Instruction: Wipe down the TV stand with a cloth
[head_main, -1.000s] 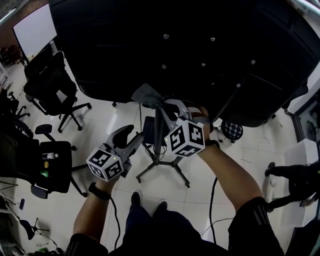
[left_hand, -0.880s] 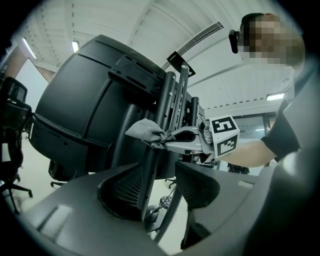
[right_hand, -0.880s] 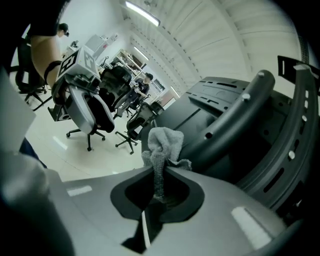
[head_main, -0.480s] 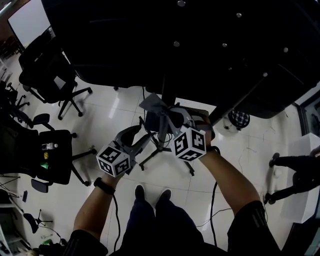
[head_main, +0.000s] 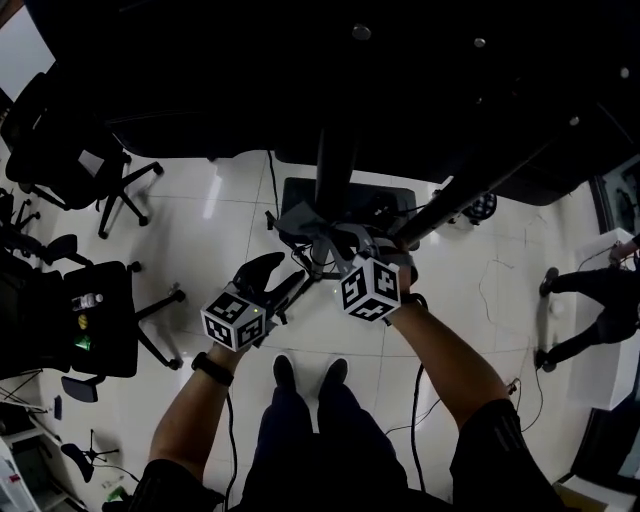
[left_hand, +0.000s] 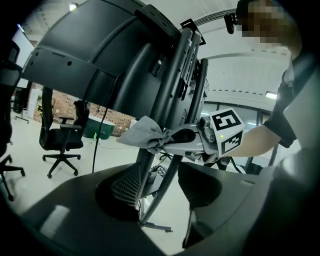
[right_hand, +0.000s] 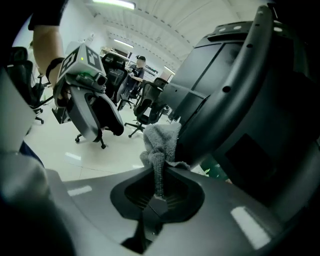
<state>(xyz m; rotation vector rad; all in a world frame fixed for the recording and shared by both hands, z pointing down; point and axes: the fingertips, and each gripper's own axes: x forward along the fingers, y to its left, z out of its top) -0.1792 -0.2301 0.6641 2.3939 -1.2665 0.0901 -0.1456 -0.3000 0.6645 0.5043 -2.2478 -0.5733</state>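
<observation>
Cloth (right_hand: 161, 141): grey, terry-textured, bunched into a crumpled wad. One twisted end is pinched between the closed jaws of the right gripper (right_hand: 156, 192), and the loose bulk stands out beyond the tips. The wad rests against the upright column of the TV stand (head_main: 335, 165), low on the column and above its base. From the left gripper view the cloth (left_hand: 142, 136) spreads leftward across that column. TV stand (left_hand: 167, 95): black and upright, with slanted struts beside the column and a flat rectangular base plate (head_main: 300, 192) on the pale tiled floor (head_main: 220, 225).
</observation>
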